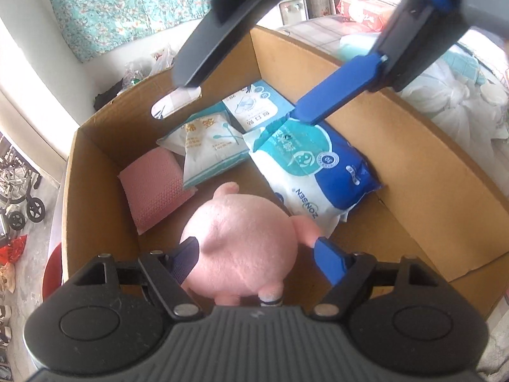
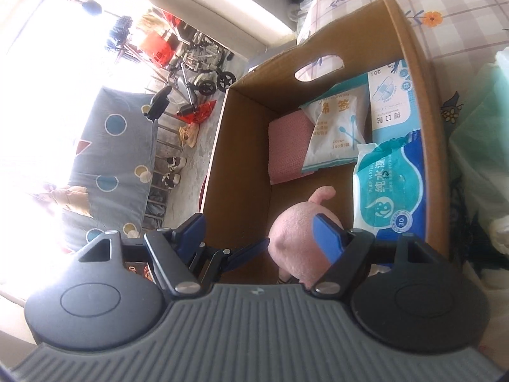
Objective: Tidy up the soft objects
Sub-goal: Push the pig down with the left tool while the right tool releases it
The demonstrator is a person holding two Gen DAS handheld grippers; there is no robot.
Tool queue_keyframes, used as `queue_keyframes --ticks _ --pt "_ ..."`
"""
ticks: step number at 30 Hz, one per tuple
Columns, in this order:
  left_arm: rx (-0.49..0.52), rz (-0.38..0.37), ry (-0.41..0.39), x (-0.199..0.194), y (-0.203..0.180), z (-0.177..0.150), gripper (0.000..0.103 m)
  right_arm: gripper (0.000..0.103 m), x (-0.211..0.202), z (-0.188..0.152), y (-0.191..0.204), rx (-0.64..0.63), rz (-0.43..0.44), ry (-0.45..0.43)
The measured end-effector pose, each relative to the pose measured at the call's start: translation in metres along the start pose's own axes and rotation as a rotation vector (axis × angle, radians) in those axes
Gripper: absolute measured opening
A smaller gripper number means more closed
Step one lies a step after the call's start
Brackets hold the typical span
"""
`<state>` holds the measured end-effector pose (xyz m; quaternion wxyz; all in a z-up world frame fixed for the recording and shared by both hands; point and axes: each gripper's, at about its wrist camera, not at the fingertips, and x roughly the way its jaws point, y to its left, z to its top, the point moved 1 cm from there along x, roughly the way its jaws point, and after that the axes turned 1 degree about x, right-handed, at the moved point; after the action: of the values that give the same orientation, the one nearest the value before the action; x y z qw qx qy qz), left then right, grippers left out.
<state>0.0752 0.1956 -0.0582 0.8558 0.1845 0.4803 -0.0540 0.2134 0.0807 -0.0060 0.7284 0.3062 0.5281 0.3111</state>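
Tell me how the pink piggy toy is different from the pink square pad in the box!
The pink piggy toy is round and fluffy; the pink square pad is flat with a bumpy woven texture. The toy is held between the left tongs above the box floor; the pad lies untouched in the corner of the cardboard box. Both are pink and look soft.

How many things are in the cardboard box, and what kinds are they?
Plush toys: 1, the pink plush pig held by the left gripper
Pink cloths: 1
Packets: 3, cotton swabs, plasters, wet wipes
Total: 5
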Motion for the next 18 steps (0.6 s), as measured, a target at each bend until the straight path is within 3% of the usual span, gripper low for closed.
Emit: queue_keyframes --ticks 14,18 --pt "0.097 0.095 0.108 0.020 -0.004 0.008 0.081 0.075 -0.072 -0.070 -0.024 -0.037 0.029 -0.249" --pt "0.056 0.109 0.117 0.024 0.004 0.015 0.073 0.075 -0.082 -0.075 -0.026 -0.050 0.032 -0.295"
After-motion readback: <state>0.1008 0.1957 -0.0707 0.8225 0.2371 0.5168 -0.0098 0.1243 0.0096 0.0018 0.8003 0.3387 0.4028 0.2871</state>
